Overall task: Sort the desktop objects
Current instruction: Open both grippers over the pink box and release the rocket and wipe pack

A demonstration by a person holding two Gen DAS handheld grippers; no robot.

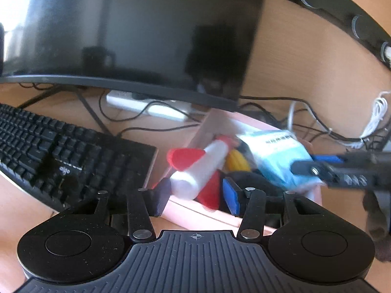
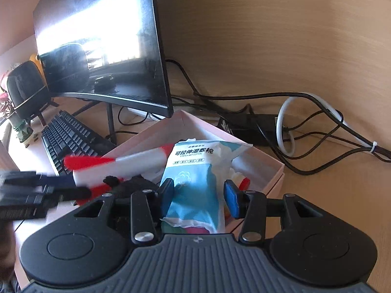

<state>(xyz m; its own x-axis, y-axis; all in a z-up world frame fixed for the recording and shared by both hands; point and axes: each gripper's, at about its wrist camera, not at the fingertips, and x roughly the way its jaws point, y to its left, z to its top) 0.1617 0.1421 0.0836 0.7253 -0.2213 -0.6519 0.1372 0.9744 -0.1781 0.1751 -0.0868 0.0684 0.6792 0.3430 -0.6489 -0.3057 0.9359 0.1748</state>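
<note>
wooden desk point(image 2: 330, 195), monitor point(image 2: 102, 48), keyboard point(image 1: 61, 151)

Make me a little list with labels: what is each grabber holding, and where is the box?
left gripper: closed on the white and red rocket toy
right gripper: closed on the blue cotton pad packet
pink box: on the desk, right of the keyboard, in front of the monitor
also in the box: something yellow and something black, too hidden to name
</note>
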